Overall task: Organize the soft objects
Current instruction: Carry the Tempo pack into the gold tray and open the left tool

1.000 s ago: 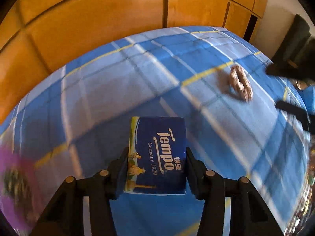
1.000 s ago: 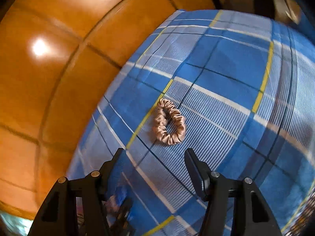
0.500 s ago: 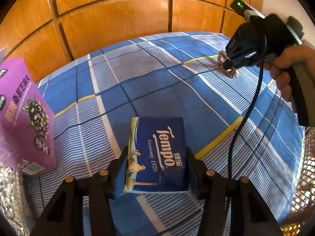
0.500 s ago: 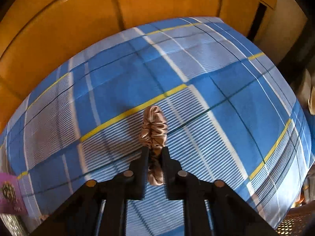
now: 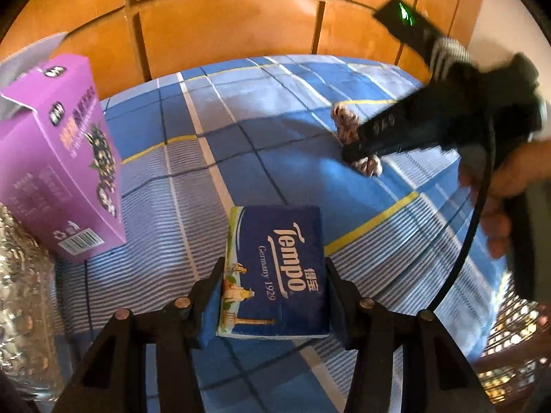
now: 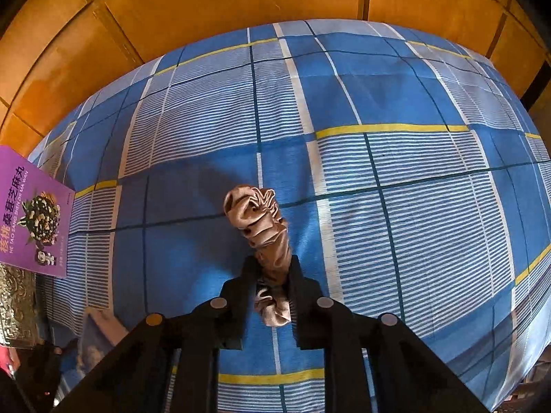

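The left gripper pinches a blue Tempo tissue pack between its two fingers, one pressed against each side, holding it above the blue plaid bedsheet. At ten o'clock in the left wrist view stands a purple snack box, tilted, with its top flap open. At two o'clock the right gripper reaches in, the person's hand on its handle. Its fingers are drawn close together, squeezing a beige satin scrunchie that sticks out past the tips toward twelve o'clock in the right wrist view. Whether the scrunchie touches the sheet cannot be told. Orange wooden panels rise behind the bed.
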The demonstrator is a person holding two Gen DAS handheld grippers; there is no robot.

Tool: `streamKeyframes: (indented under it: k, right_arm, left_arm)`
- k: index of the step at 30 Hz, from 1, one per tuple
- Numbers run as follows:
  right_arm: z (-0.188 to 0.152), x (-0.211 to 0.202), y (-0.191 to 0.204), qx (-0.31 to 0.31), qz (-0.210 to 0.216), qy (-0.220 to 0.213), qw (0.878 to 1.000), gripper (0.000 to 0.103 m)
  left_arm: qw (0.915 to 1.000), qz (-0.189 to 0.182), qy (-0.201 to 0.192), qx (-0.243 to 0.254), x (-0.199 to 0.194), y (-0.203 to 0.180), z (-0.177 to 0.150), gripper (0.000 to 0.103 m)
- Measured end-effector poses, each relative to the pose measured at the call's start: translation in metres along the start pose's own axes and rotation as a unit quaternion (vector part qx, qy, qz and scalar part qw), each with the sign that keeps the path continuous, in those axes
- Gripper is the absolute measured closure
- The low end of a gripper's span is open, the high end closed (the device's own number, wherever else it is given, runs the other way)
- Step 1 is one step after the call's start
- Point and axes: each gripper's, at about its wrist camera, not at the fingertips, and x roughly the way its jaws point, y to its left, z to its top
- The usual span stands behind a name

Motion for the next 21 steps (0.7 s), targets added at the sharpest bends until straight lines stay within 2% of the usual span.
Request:
streamKeyframes:
  k: [5, 10, 13, 16, 19, 21]
  right_arm:
    - [-0.003, 0.001, 0.018, -0.037, -0.028, -0.012, 0.999, 0.087]
    - [-0.011, 0.005, 0.037, -0.067, -0.045, -0.026, 0.996, 0.086]
    - [-0.015, 0.007, 0.043, -0.08, -0.053, -0.031, 0.995, 0.086]
    - [-0.016, 0.0, 0.044, -0.087, -0.056, -0.033, 0.994, 0.086]
    - [-0.019, 0.0, 0.049, -0.099, -0.062, -0.037, 0.993, 0.086]
    - [-0.017, -0.004, 0.043, -0.108, -0.066, -0.04, 0.991, 0.086]
  left_arm:
    - [0.9988, -0.002, -0.04, 0.028, -0.027, -0.009, 0.029, 0.051]
    - [0.9978, -0.003, -0.065, 0.009, -0.043, 0.008, 0.096, 0.051]
    - [0.9959, 0.019, -0.086, -0.02, -0.055, 0.034, 0.14, 0.051]
    - [0.9915, 0.045, -0.104, -0.064, -0.07, 0.075, 0.177, 0.051]
    - [0.9842, 0.08, -0.122, -0.1, -0.088, 0.121, 0.188, 0.051]
    - [0.978, 0.107, -0.13, -0.124, -0.1, 0.158, 0.182, 0.051]
